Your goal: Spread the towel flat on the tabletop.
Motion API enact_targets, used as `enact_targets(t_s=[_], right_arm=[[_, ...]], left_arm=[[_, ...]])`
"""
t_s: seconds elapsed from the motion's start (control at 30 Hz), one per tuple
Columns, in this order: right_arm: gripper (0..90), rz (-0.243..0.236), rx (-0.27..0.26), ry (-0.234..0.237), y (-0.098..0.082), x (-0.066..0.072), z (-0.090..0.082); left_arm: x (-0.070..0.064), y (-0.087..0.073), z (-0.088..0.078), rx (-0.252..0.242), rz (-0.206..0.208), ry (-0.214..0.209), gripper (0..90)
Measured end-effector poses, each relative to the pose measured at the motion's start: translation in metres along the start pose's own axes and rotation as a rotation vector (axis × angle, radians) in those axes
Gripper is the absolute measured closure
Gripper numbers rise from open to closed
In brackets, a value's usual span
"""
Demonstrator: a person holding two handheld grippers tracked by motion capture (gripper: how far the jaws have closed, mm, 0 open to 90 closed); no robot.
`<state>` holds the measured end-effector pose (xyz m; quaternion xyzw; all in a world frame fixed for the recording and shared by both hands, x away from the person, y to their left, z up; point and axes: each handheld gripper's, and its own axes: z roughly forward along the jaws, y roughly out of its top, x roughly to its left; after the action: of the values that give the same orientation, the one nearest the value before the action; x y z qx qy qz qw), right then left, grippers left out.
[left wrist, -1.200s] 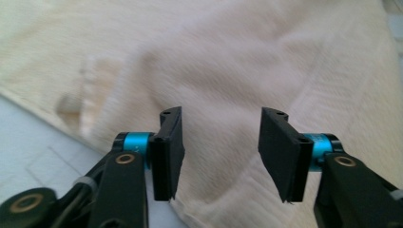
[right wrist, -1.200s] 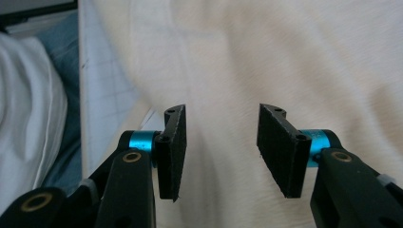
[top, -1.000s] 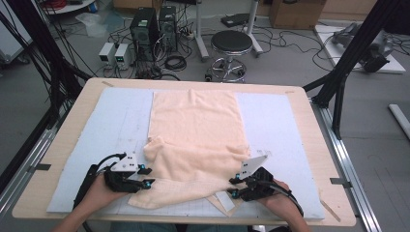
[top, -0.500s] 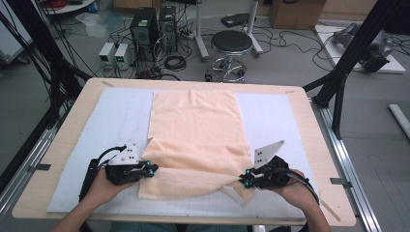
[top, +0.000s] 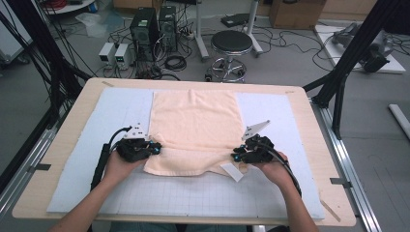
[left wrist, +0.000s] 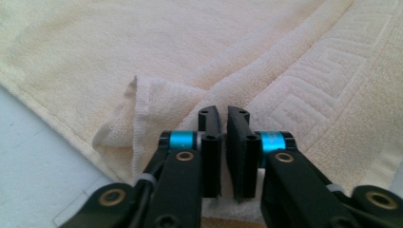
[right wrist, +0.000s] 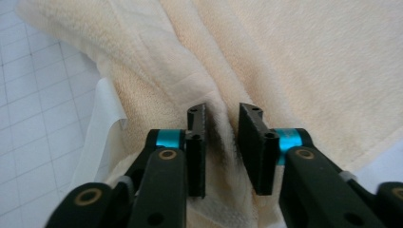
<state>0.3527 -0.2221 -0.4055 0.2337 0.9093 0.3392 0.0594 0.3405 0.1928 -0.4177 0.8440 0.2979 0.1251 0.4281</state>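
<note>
A pale peach towel (top: pixel 196 121) lies spread on the mat, its near part folded over on itself. My left gripper (top: pixel 157 148) sits at the fold's left end and my right gripper (top: pixel 235 154) at its right end. In the left gripper view the gripper (left wrist: pixel 223 114) has just been opening: a narrow gap, pads off the towel (left wrist: pixel 294 57), nothing clearly between them. In the right gripper view the gripper (right wrist: pixel 223 110) has also just been opening, and a ridge of towel (right wrist: pixel 309 57) runs between its jaws without being pressed. A white label (top: pixel 233 171) sticks out near the right gripper.
A light blue gridded mat (top: pixel 121 104) covers the wooden table (top: pixel 87 104). Black frame posts (top: pixel 338 77) stand at the table's far corners. On the floor beyond are a stool (top: pixel 232 43) and computer boxes (top: pixel 145 24).
Both hands have moved away from the person along the towel's sides, carrying its near edge over the cloth. The crumpled near part now lies as a flat fold.
</note>
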Motion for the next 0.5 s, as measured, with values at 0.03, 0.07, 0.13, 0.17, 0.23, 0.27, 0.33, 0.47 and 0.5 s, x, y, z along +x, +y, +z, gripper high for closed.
enact_targets(t_s=[0.03, 0.07, 0.13, 0.17, 0.23, 0.27, 0.33, 0.47, 0.5], right_arm=[[68.4, -0.001, -0.011, -0.005, 0.000, 0.002, -0.004], [67.3, -0.012, -0.023, -0.005, 0.000, 0.005, -0.008], [66.4, -0.025, -0.038, -0.024, -0.001, 0.011, -0.016], [66.4, -0.037, -0.048, -0.026, -0.001, 0.014, -0.020], [66.7, -0.056, -0.060, -0.035, -0.001, 0.021, -0.025], [66.8, -0.069, -0.072, -0.045, -0.002, 0.024, -0.028], [67.1, -0.082, -0.098, -0.045, -0.005, 0.032, -0.032], [67.8, -0.101, -0.127, -0.040, -0.015, 0.048, -0.037], [67.6, -0.111, -0.131, -0.036, -0.016, 0.049, -0.036]], left_arm=[[-0.002, 0.001, -0.003, -0.005, 0.005, 0.000, 76.3], [-0.004, 0.002, -0.006, -0.005, 0.021, -0.001, 74.4], [-0.008, 0.003, -0.012, -0.010, 0.033, 0.003, 72.2], [-0.011, 0.004, -0.016, -0.007, 0.045, 0.005, 71.4], [-0.017, 0.003, -0.023, -0.014, 0.068, 0.009, 69.1], [-0.020, 0.003, -0.026, -0.016, 0.074, 0.008, 69.0], [-0.026, 0.001, -0.031, -0.029, 0.082, 0.012, 68.5], [-0.033, -0.003, -0.039, -0.037, 0.098, -0.010, 67.2], [-0.035, -0.004, -0.038, -0.033, 0.105, -0.017, 67.1]])
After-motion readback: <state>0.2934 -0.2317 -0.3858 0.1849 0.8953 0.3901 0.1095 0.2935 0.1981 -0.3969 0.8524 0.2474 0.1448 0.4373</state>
